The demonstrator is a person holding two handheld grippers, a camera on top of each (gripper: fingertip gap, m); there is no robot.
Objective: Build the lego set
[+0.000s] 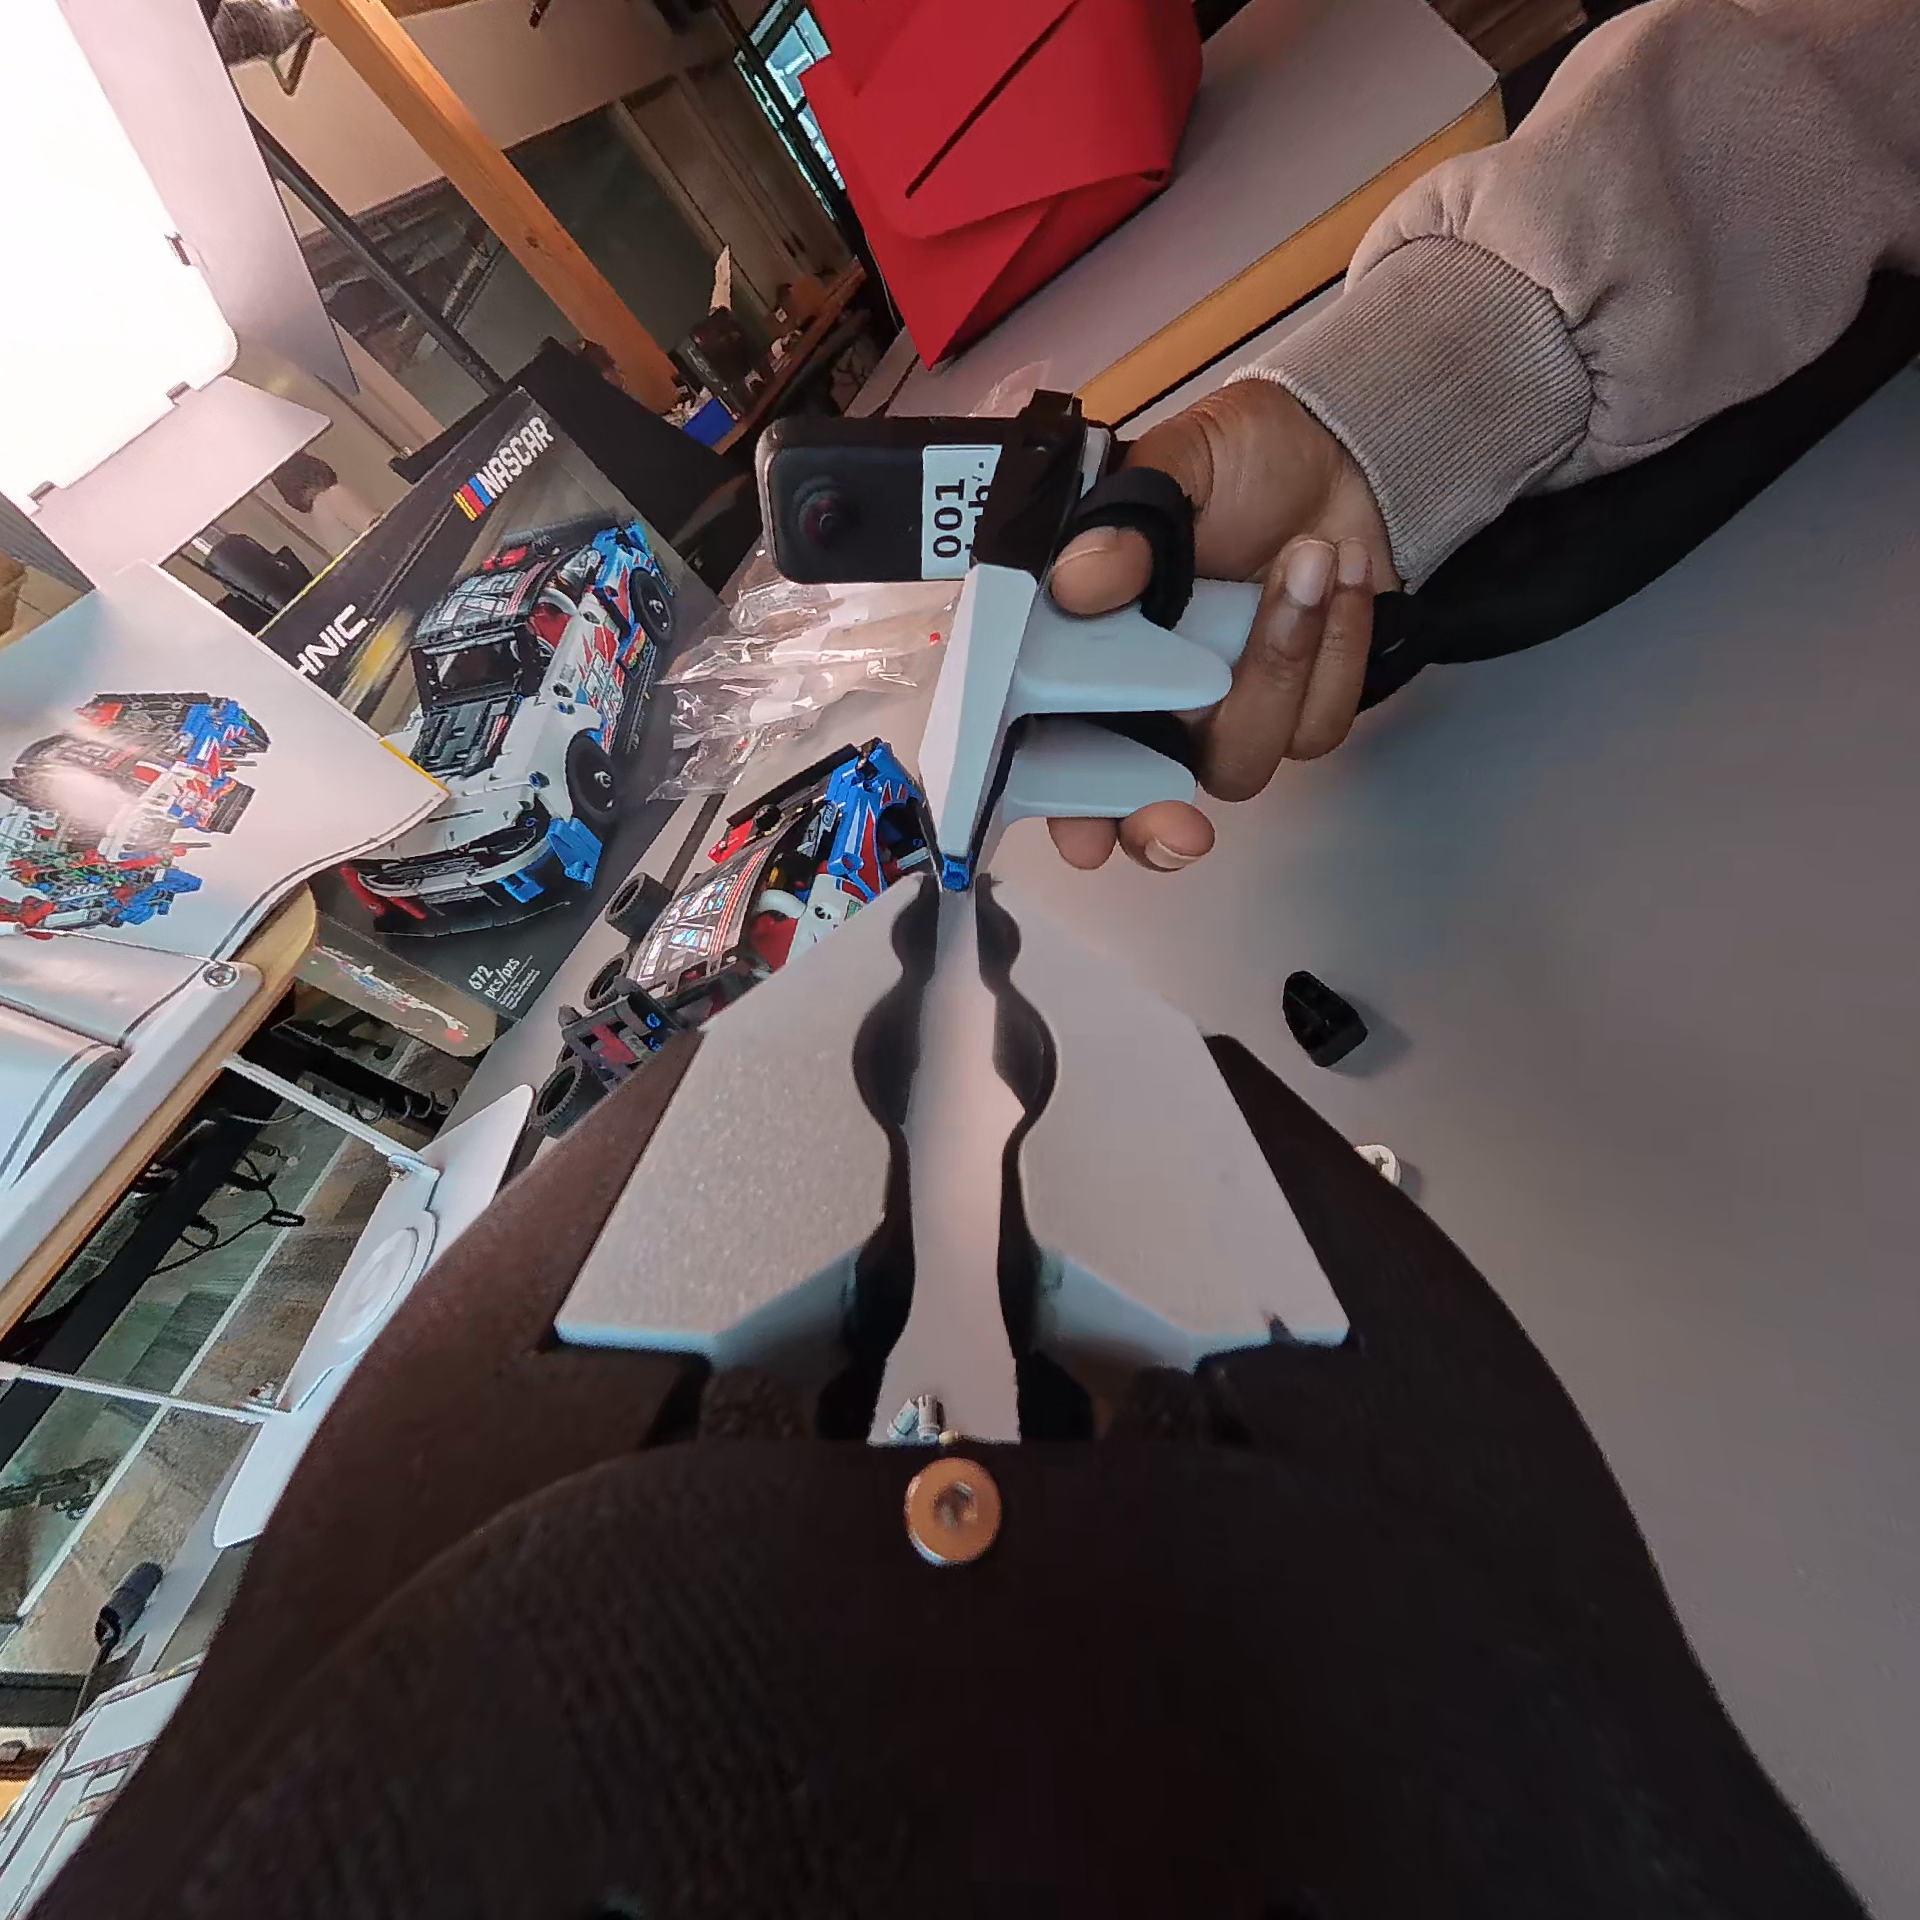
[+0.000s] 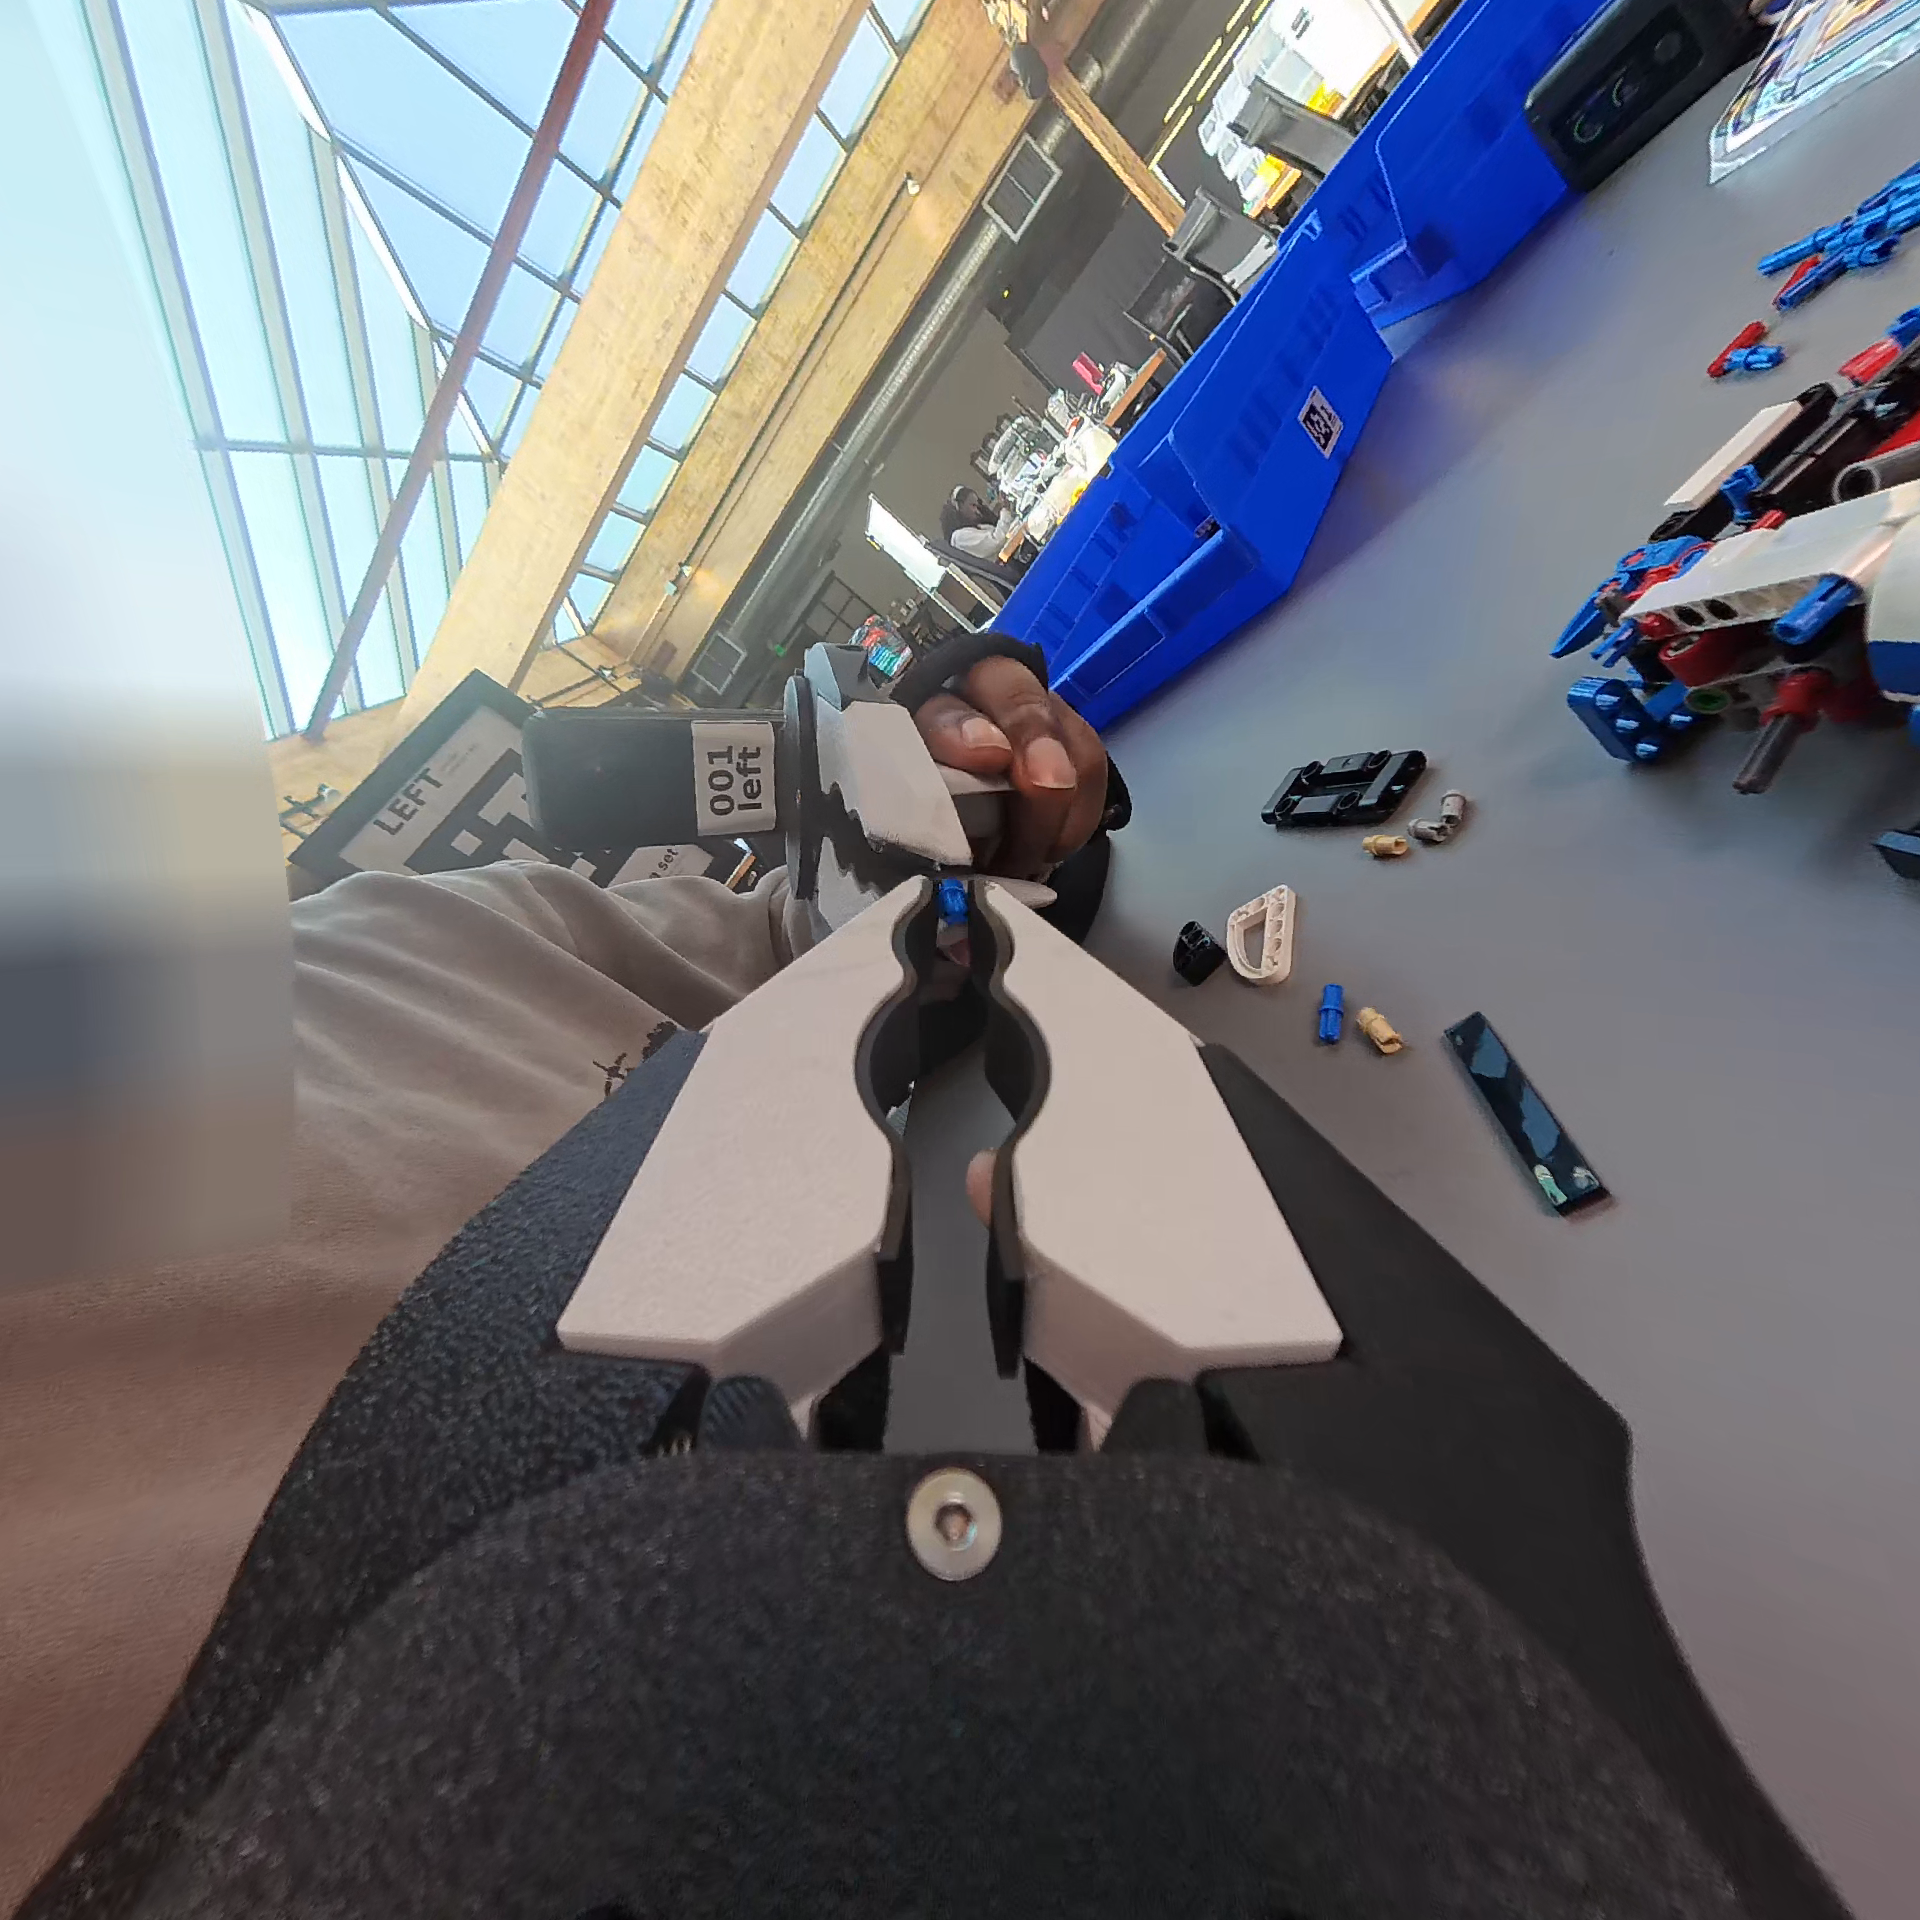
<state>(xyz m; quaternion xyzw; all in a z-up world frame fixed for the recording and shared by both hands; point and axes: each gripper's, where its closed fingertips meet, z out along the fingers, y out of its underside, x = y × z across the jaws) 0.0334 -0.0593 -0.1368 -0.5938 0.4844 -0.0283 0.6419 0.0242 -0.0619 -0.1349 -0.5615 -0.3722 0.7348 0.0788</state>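
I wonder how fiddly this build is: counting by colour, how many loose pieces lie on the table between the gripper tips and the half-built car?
black pieces: 2
tan pins: 2
white piece: 1
grey pin: 1
blue pin: 1
dark blue strip: 1
Total: 8

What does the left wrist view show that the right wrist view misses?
Only the left wrist view: the set's box, an open instruction booklet, clear parts bags.
Only the right wrist view: blue bins, a white curved piece, a dark flat tile.
Both: the blue pin at the gripper tips, the partly built car, a small black piece.
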